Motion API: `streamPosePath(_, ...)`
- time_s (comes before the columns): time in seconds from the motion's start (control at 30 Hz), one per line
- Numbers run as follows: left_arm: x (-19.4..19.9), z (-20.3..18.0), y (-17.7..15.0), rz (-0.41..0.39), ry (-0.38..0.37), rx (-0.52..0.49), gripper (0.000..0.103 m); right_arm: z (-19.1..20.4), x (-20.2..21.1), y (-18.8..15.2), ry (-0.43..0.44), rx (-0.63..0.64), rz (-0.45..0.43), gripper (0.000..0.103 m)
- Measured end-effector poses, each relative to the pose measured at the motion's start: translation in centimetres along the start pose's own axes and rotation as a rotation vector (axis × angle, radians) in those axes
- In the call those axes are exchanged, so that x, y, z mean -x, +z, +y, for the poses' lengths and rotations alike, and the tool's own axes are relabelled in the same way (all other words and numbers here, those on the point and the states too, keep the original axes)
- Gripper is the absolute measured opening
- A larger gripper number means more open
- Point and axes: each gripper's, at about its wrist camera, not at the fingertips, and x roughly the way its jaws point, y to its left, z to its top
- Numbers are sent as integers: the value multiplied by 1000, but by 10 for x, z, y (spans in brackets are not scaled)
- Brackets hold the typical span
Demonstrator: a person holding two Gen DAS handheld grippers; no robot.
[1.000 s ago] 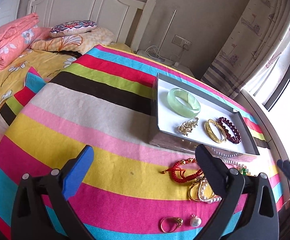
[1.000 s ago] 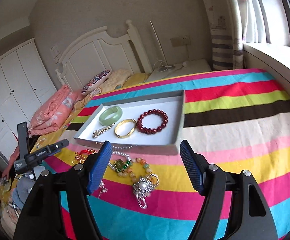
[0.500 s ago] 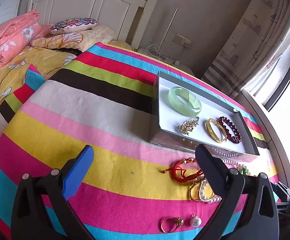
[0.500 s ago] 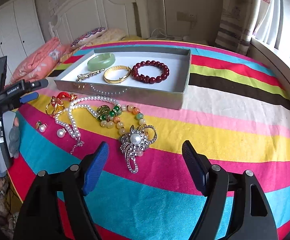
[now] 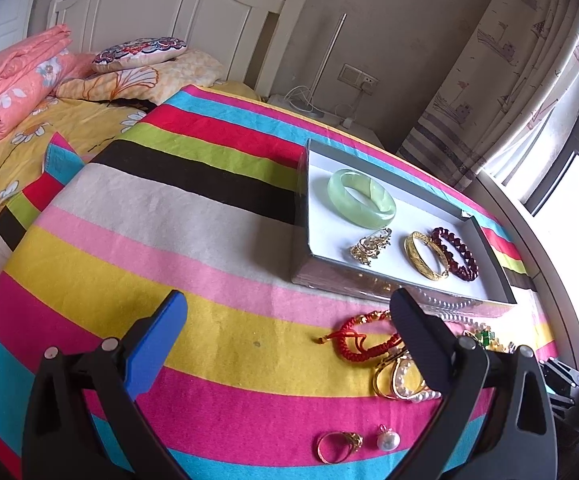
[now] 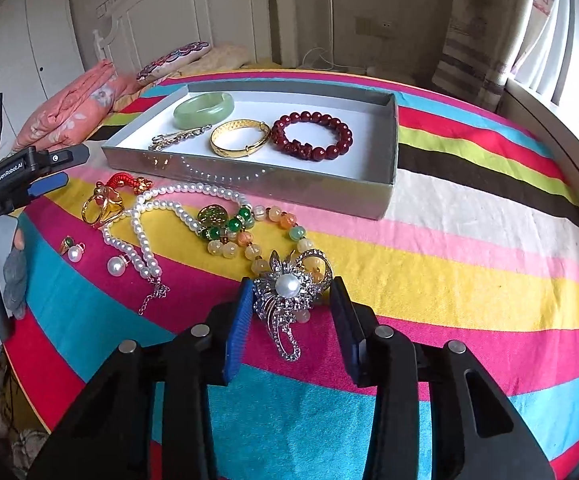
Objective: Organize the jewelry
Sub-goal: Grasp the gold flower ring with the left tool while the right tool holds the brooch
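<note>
- Between the two pads of the right gripper [image 6: 289, 300], low in the centre of the right wrist view, the silver brooch [image 6: 287, 298] with its pearl centre is lying flat on the striped bedspread [image 6: 469, 264].
- Its jaws have just been closing around the brooch; the blue left pad is sitting at the brooch's edge while the right pad is showing a small gap, so a firm hold is not yet evident.
- Its long axis is running from the flower head down to the curled tail at the lower middle, roughly along the gripper's pointing line, so the pads are squeezing across the narrow width.
- Up the frame, well apart from the brooch, the grey tray [image 6: 391, 152] is waiting with bangles already inside.
- At the left edge, the left gripper [image 5: 285, 324] is hovering wide open and empty, with the red cord bracelet [image 5: 355, 340] near its right finger; the right gripper is plainly the nearer one.
</note>
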Motion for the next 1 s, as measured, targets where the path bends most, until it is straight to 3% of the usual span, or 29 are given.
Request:
streamPosePath(0.17, 7, -8, -3, -20, -22, -45, 100, -20, 16, -1, 57, -86, -84, 39)
streamPosePath(0.4, 23, -59, -30, -4, -63, -321, 99, -28, 24, -2, 101, -126, -120, 39)
streamPosePath(0.57, 20, -89, -50, 47, -47, -459, 87, -28, 25, -2, 115, -132, -123, 39)
streamPosePath(0.77, 0, -102, -53, 129, -13, -473, 69, -27, 24, -3, 118, -126, -120, 39)
streamPosePath(1.0, -13, -104, -51, 161, 28, -440, 51, -27, 24, -3, 121, -124, -121, 39)
